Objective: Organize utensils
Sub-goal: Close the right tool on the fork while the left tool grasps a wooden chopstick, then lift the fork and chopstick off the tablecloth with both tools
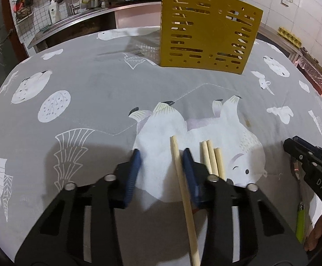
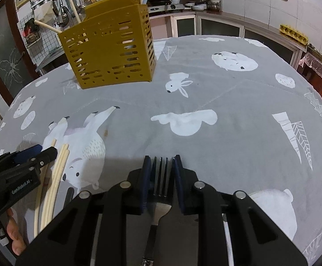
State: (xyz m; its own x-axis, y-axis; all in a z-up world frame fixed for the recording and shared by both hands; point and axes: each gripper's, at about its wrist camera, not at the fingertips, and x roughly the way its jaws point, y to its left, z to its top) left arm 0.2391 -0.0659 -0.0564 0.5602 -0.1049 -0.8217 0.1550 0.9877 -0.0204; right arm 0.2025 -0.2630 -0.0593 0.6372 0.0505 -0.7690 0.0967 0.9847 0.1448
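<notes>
Wooden chopstick (image 1: 178,166) lies on my grey tablecloth (image 1: 99,93) between the blue pads of the left gripper (image 1: 162,166); it sits against the right-hand pad with a clear gap to the other, so I record nothing gripped, while three more chopsticks (image 1: 212,157) lie just beside. Right gripper (image 2: 161,166) is clenched on a metal fork (image 2: 161,177), tines forward. Farther back stands the yellow slotted holder (image 2: 110,51), already holding some utensils.

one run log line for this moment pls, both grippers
left gripper: open around one chopstick | right gripper: shut on fork | yellow caddy: upright on table
</notes>
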